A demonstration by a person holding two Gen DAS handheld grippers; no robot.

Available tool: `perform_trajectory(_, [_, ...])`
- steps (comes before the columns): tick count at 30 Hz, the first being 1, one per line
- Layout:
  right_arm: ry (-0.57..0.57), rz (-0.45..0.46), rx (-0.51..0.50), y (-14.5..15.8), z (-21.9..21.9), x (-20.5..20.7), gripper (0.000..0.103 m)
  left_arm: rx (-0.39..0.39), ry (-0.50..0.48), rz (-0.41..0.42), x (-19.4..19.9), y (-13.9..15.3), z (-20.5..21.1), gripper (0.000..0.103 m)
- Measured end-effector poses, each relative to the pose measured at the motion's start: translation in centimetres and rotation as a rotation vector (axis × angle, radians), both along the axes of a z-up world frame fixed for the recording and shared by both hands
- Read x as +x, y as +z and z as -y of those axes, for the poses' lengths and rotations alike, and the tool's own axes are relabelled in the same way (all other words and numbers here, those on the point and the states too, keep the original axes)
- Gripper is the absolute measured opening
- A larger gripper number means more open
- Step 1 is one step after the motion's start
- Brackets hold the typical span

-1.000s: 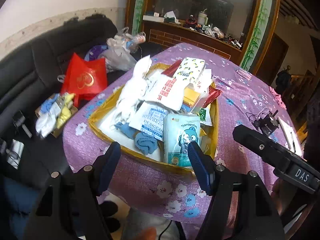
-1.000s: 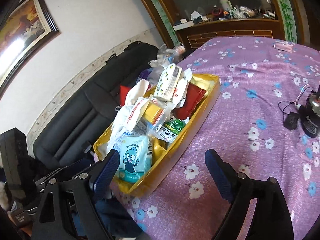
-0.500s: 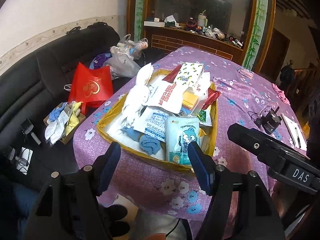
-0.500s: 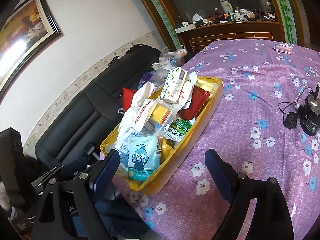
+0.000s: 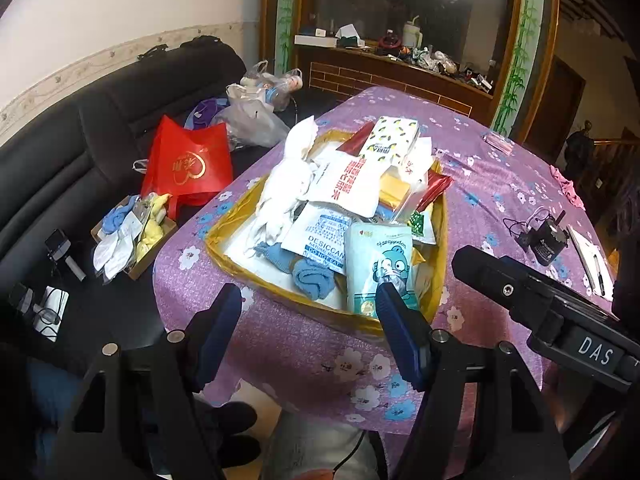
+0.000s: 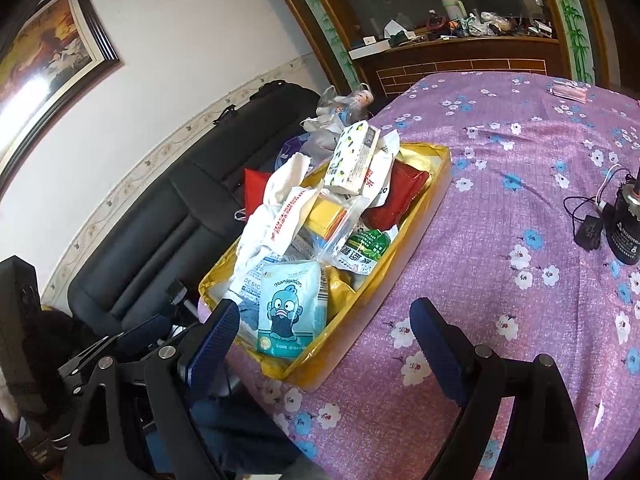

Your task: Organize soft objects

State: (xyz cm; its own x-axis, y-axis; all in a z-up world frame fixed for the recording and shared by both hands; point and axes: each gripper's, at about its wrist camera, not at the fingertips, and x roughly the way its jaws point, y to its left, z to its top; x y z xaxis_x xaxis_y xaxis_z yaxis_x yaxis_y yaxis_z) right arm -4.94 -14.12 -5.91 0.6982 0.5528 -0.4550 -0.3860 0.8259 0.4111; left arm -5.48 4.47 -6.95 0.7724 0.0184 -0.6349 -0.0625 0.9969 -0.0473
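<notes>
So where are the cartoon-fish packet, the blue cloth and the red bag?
Pale blue cartoon-fish packet [image 5: 378,268], left wrist view: its printed front.
Crumpled blue cloth [image 5: 314,278], left wrist view: its bunched middle.
Red fabric bag with gold print [image 5: 188,164], left wrist view: its front panel.

Left gripper [image 5: 310,312]: black angular frame, two dark-blue ribbed finger pads [image 5: 218,330], round silver screw heads along the arms.
Right gripper [image 6: 324,322]: same black frame, blue pads [image 6: 436,344], silver screws near each finger base.
Marking: white "DAS" lettering on the black body seen in the left wrist view.
</notes>
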Motion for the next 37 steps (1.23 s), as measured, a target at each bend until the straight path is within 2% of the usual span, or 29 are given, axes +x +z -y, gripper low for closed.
perform_trajectory(8, [-0.019, 0.015, -0.018, 0.2, -0.7, -0.1, 0.089, -0.008, -0.003, -0.009, 0.1, -0.4, -0.5, 0.069])
perform_trajectory(37, [-0.024, -0.019, -0.003, -0.7, -1.6, 1.6, 0.089, -0.005, 0.005, -0.051, 2.3, -1.2, -1.7, 0.069])
